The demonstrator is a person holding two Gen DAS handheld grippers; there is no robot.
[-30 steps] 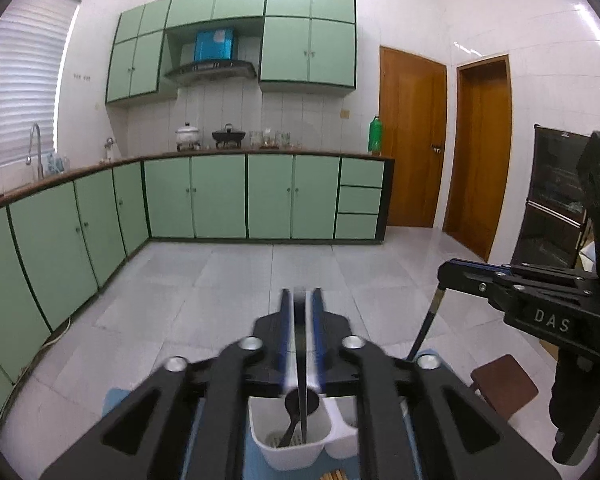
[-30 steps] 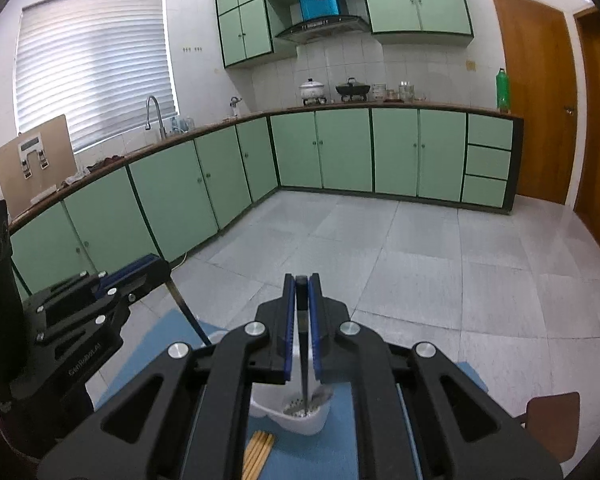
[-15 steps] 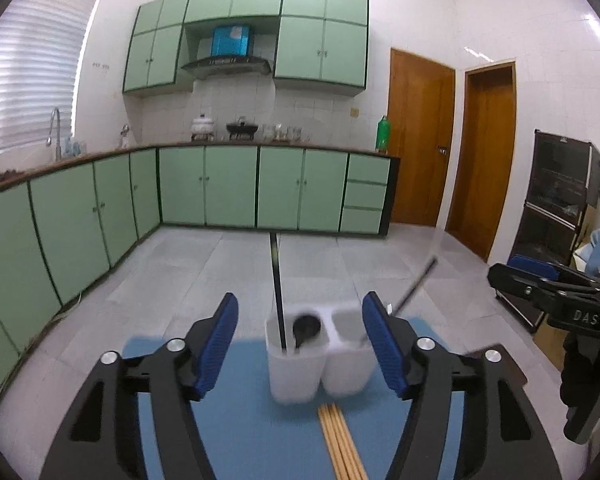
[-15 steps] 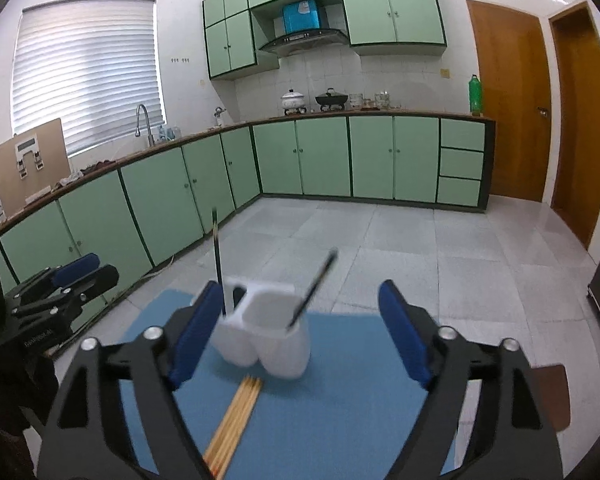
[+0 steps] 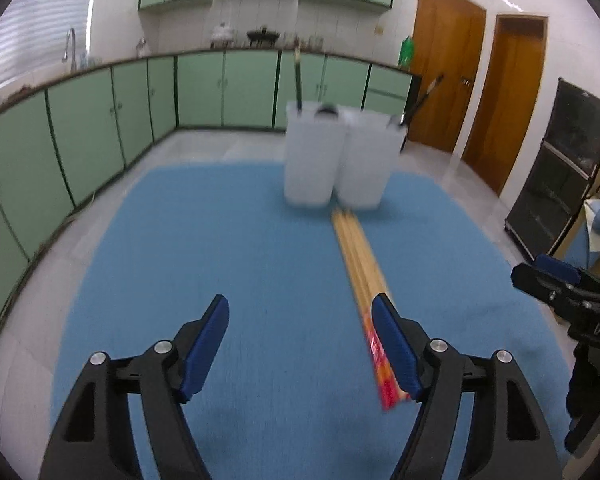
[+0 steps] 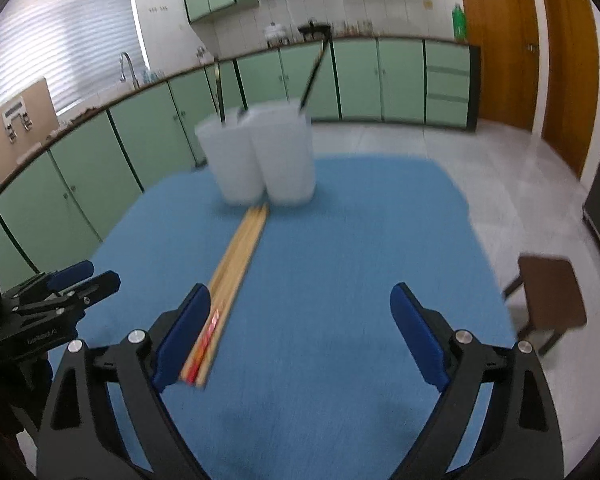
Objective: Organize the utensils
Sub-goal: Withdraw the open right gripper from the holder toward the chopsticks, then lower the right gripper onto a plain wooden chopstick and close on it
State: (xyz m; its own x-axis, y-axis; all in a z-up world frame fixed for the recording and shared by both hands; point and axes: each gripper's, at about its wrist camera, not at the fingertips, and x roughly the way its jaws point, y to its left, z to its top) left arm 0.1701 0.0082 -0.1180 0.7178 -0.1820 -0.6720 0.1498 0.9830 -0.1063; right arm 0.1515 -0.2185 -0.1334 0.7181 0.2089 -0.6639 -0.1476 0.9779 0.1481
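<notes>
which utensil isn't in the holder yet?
The wooden chopsticks, lying flat on the blue mat before the white holder. Both black-handled utensils stand inside it.

The mat [image 5: 228,248] is plain blue, and the two-compartment utensil holder [image 5: 336,160] is white. The chopsticks [image 5: 360,264] are pale wood with red-orange patterned ends; the cabinets [image 5: 100,128] are pale green.

Two white holder cups [image 5: 334,160], two dark-handled utensils [image 5: 298,80] (one apiece), one chopstick bundle [image 5: 360,256].
</notes>
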